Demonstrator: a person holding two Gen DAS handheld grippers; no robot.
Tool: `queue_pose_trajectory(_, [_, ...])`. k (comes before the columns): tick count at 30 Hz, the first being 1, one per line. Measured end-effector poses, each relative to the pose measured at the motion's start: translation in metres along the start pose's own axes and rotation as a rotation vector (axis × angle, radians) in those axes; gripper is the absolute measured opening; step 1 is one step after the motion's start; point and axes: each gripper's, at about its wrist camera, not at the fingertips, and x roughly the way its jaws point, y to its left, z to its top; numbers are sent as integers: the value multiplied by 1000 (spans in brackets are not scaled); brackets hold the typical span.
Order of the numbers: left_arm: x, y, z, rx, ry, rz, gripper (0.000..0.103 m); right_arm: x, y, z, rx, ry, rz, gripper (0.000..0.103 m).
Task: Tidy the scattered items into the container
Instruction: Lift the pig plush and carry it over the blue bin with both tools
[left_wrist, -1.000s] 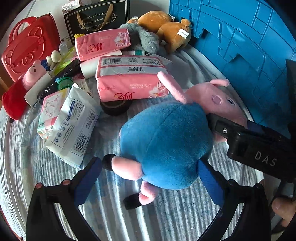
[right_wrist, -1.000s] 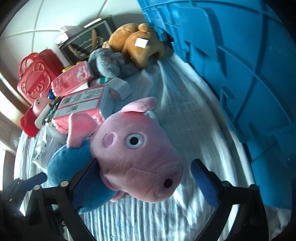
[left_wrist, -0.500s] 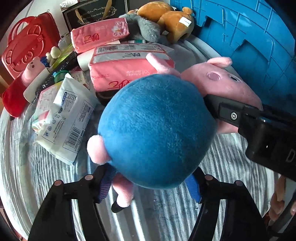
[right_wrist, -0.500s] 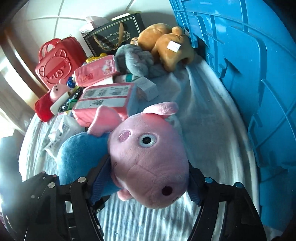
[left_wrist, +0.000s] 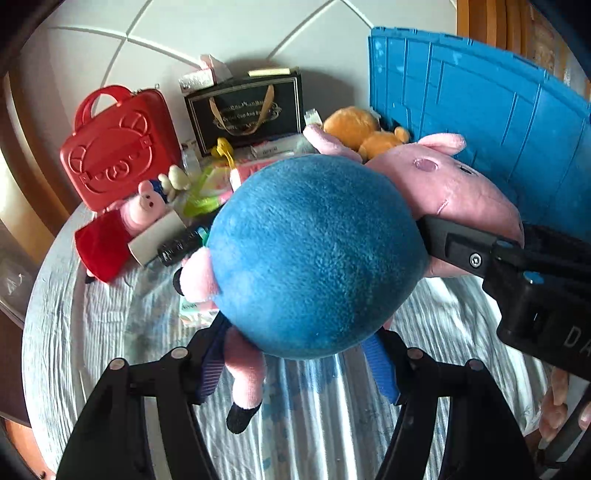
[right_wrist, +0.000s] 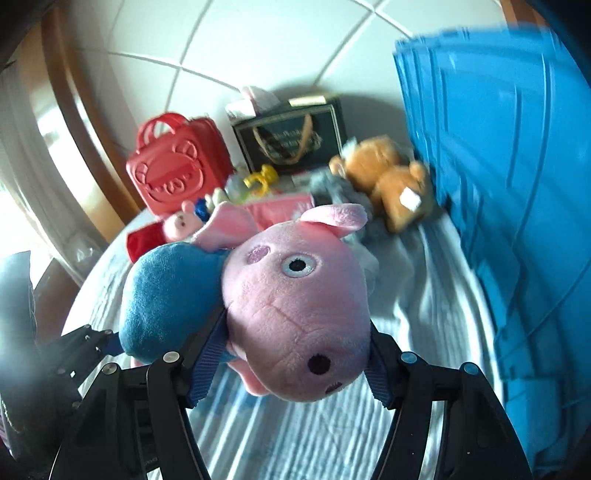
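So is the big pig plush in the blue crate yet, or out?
Out. The pig plush hangs above the striped cloth, its head in the right gripper, its body in the left gripper, beside the blue crate.

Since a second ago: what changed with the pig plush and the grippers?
Both grippers closed on the pig plush: left gripper on its blue body, right gripper, jaws closing, on its pink head. It has been lifted off the cloth. Blue bin and clutter unchanged.

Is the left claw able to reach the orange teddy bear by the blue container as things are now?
Probably not. The left claw is shut on the blue body of the pig plush, which also blocks the way to the orange teddy bear beyond it.
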Motion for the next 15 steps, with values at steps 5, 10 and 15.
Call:
queue_pose_trajectory(5, [-41,14,23,19,-121,-2,66,-37,30,30,-32,-115,-13,66])
queue_pose_trajectory(10, [-83,18,51,73,-249,-32,66,-82,47,56,-42,-239,-59,66])
queue_pose_trajectory(15, [-117,-5,81,151,-355,-124,66,-138,46,73,-30,-347,-164,67])
